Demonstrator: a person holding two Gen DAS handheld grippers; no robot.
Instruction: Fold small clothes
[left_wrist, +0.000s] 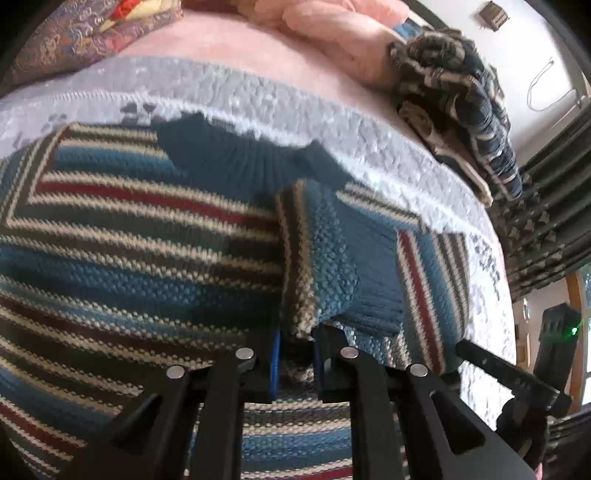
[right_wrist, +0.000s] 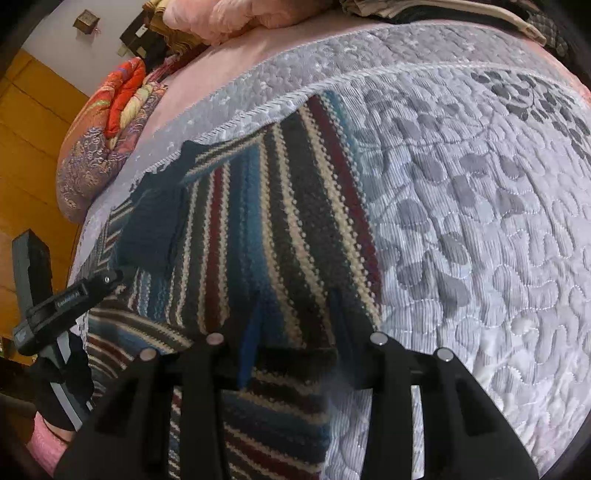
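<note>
A striped knit sweater (left_wrist: 129, 236) lies spread on a grey quilted bedspread (right_wrist: 480, 229) on a bed; the left gripper (left_wrist: 295, 354) has its jaws closed on a raised fold of the sweater's knit; the right gripper (right_wrist: 295, 325) rests over the sweater's edge beside the bare quilt, jaws apart around the striped fabric; a pile of dark striped clothing (left_wrist: 458, 110) sits further back.

Left wrist view set low behind its black two-finger gripper (left_wrist: 295, 354), pressed close over the striped blue, red and cream knitted sweater (left_wrist: 129, 251), right wrist view angled likewise — sweater (right_wrist: 280, 221), pale grey quilted bedspread (right_wrist: 461, 221) shared.
</note>
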